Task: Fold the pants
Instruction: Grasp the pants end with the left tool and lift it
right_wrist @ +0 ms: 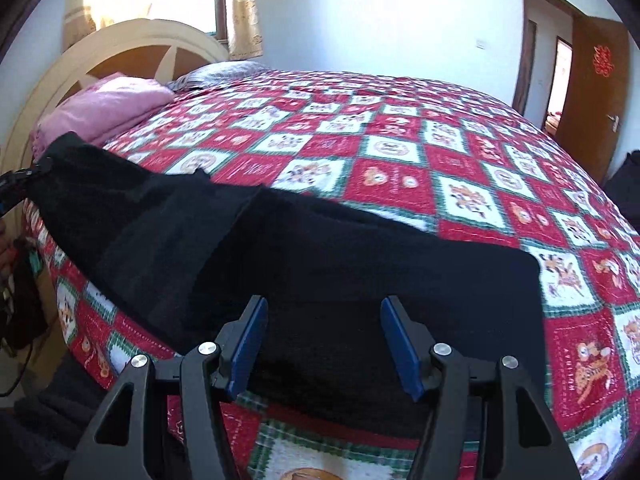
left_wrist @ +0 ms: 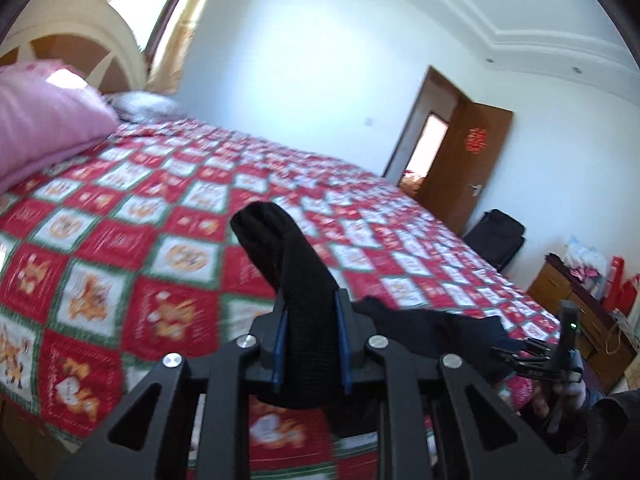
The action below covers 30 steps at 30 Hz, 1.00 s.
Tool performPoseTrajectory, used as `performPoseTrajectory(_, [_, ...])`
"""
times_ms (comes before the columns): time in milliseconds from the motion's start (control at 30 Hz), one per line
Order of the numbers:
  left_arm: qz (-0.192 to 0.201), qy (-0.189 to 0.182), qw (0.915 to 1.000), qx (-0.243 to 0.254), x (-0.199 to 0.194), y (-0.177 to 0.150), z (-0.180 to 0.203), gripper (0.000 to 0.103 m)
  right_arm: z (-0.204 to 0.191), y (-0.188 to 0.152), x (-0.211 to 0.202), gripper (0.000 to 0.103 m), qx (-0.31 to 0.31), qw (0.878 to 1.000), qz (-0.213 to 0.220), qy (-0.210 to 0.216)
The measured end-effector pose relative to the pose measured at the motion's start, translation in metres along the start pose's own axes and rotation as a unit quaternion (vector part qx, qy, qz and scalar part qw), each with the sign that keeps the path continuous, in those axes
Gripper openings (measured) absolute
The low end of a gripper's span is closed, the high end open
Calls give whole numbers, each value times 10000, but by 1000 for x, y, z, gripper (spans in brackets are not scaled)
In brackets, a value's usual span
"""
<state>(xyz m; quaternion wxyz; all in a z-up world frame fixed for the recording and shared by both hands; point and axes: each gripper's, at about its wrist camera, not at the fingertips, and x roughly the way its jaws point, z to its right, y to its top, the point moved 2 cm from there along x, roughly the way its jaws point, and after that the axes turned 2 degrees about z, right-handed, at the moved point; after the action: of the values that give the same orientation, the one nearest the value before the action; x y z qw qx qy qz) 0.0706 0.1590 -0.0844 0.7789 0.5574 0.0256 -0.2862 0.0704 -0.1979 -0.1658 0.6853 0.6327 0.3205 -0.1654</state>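
Pants [left_wrist: 308,280] sit pinched between left fingers [left_wrist: 282,344], under right fingers [right_wrist: 248,344].

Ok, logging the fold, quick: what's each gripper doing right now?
Left gripper: shut on the black pants.
Right gripper: open, pads either side of the pants, not pressing.

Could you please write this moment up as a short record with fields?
surface: bed with a red checked quilt
garment: black pants, one end lifted, the rest on the quilt
left gripper: shut on a bunch of the pants
right gripper: open above the pants, pads clear of the cloth
other items: pink pillow by the headboard
fold: not yet made
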Motion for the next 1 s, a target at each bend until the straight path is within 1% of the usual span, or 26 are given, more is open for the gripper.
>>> performPoseTrajectory(200, [96,-463,9982,364,5,16,56,21,36,12,-20,61,384,9991,151,-100])
performPoseTrajectory(433, [-42,-1130,9900,844,36,24,132,21,86,7,-37,61,861,9955,166,-369])
performPoseTrajectory(533, [-262,-1395,9832,1146,57,20,168,21,106,1,-43,61,1011,9935,174,-500])
performPoseTrajectory(600, [-413,-1512,9794,1277,67,14,185,21,119,-5,-45,61,1082,9922,161,-594])
performPoseTrajectory(767, [-874,-1848,9656,1608,98,-4,232,21,143,-16,-46,61,1226,9900,88,-692])
performPoseTrajectory(900, [-1290,-1943,9538,1894,125,-25,261,21,157,-20,-45,61,1378,9876,108,-751])
performPoseTrajectory(1000, [-1565,-1949,9463,2051,143,-42,276,21,165,-21,-42,61,1560,9852,118,-696])
